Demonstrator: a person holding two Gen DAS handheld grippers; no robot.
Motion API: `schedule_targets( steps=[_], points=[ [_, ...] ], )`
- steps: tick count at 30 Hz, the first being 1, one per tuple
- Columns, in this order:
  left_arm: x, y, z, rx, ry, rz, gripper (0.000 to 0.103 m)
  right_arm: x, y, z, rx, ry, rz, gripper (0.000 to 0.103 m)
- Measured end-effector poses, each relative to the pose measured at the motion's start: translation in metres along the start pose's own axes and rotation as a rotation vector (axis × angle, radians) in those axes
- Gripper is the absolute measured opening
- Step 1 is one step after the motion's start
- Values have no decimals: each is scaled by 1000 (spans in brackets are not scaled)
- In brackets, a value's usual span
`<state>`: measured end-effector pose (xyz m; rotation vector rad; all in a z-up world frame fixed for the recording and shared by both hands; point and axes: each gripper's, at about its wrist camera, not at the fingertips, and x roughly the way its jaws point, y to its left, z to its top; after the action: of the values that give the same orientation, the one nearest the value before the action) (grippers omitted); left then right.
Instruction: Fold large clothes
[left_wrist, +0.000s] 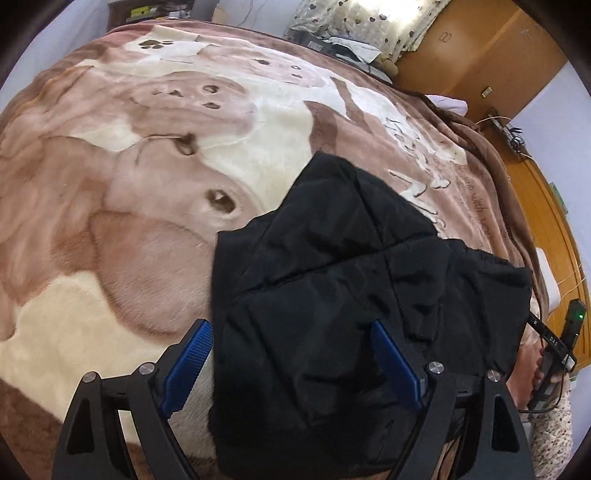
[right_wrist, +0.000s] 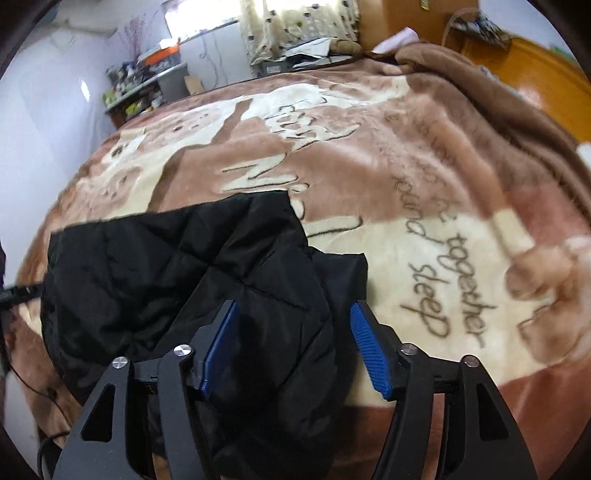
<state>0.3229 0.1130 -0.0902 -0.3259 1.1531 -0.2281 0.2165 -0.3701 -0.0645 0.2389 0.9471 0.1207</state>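
1. On the left of the left wrist view lies a big plush blanket (left_wrist: 155, 206) in brown and cream, with a printed dog face and paw prints. It covers the whole bed.
2. The left gripper (left_wrist: 291, 363) is at the bottom of this view. Its two blue pads (left_wrist: 188, 363) stand wide apart and nothing is clamped between them. The left pad is over the blanket, just beside the left edge of the garment; the right pad is over the garment itself.
3. The black quilted jacket (left_wrist: 351, 280) lies on the blanket at the near edge of the bed, folded into a compact bundle with its layers on top of each other.
4. At the far right of this view a hand holds the handle of the other gripper, next to an orange wooden door (left_wrist: 480, 48).
5. In the right wrist view the same jacket (right_wrist: 166, 280) fills the lower left part.
6. The right gripper (right_wrist: 295, 347) is also spread open and holds nothing. A rounded fold of the jacket sits between its pads; whether they touch the fabric, I cannot tell.
7. To the right, the blanket (right_wrist: 424, 184) shows cursive words, "together" and "sleep".
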Motion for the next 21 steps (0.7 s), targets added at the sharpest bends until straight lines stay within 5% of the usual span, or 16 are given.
schedule_targets(
  steps=[8,10,11,15,18,21],
  points=[
    [31,0,19,-42,45,-7,87,52,-2,28,24,82,121,72],
    [37,-2,20,-34,55,15,87,61,-2,29,49,109,126,63],
    [38,-3,20,-33,53,20,85,61,-2,29,60,105,125,47],
    [36,-8,21,-26,28,29,57,45,3,25,27,50,117,15],
    [21,-14,22,-4,-31,7,33,13,11,23,-34,-49,69,12],
    [3,-13,24,-9,-115,-31,30,-25,8,21,-8,-169,51,12]
  ],
)
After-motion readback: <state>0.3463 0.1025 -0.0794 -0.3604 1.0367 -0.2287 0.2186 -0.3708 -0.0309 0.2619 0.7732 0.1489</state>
